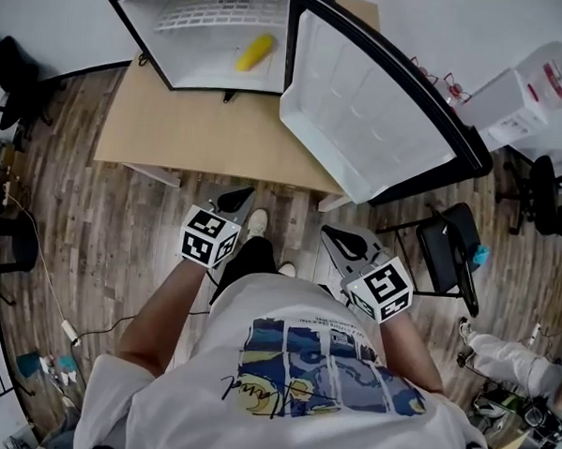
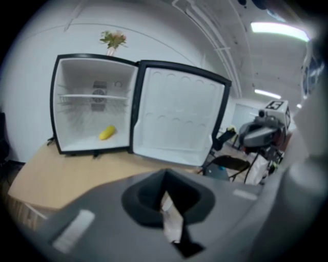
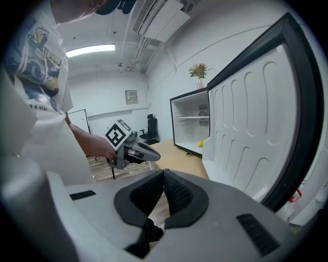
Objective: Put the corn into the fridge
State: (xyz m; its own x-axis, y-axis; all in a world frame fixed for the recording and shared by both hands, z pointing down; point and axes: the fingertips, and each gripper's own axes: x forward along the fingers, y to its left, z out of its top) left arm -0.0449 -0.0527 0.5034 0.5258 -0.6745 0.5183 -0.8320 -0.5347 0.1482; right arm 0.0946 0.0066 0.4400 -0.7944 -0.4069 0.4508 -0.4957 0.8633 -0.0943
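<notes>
Two claws hover close to the person's chest: the left claw (image 1: pixel 238 199) and the right claw (image 1: pixel 335 235). Ahead of both spreads a light tan wooden table (image 1: pixel 201 135), which lies between them and everything else. On its far part, straight ahead of the left claw, stands a small white fridge with a black frame (image 1: pixel 169 37). Its white-lined, black-edged door (image 1: pixel 362 110) hangs wide open and rises just ahead of the right claw, screening part of the fridge's inside from it. A black chair (image 1: pixel 449 248) sits right of the right claw. Each claw is clenched and empty. The yellow corn cob (image 1: pixel 254 51) lies on the fridge's floor, well beyond both claws.
</notes>
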